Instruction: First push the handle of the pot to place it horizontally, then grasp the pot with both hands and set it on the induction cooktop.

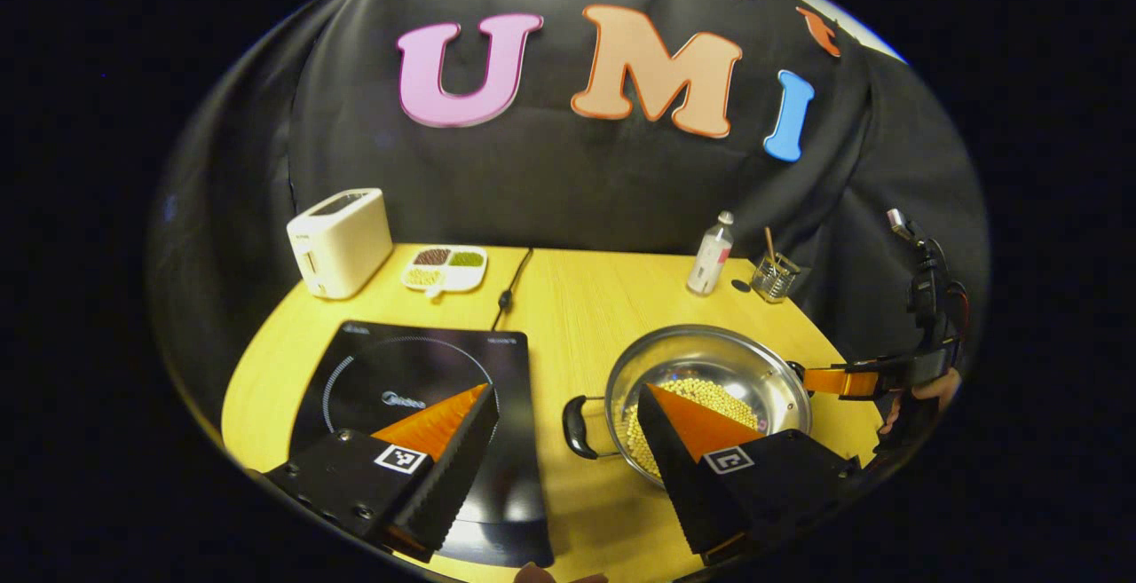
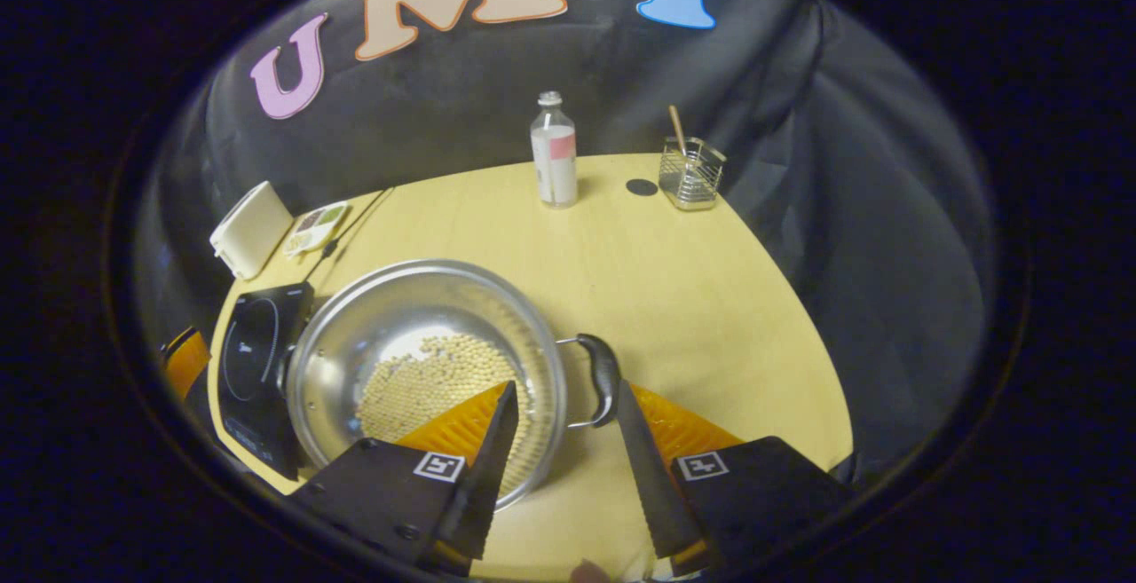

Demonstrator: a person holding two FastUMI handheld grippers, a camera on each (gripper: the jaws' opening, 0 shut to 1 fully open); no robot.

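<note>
A: In the left gripper view, what does the left gripper do?
B: Its jaws stand spread wide and grasp nothing. One finger hangs over the induction cooktop, the other over the near edge of the pot, and the pot's left handle sits in the gap between them, untouched.
A: Where is the pot?
B: On the yellow table, just right of the cooktop and not on it, with pale beans in its bottom. At its far right side the other gripper reaches in beside the rim.
A: Anything else there?
B: A white toaster and a divided dish at the far left; a bottle and a small glass holder at the far right.
A: And the right gripper view?
B: The right gripper is released too. The pot's right handle lies between its fingertips, near the right-hand one; whether they touch cannot be told. The other finger overlaps the pot's rim. The pot rests on the table with the cooktop at its left.
</note>
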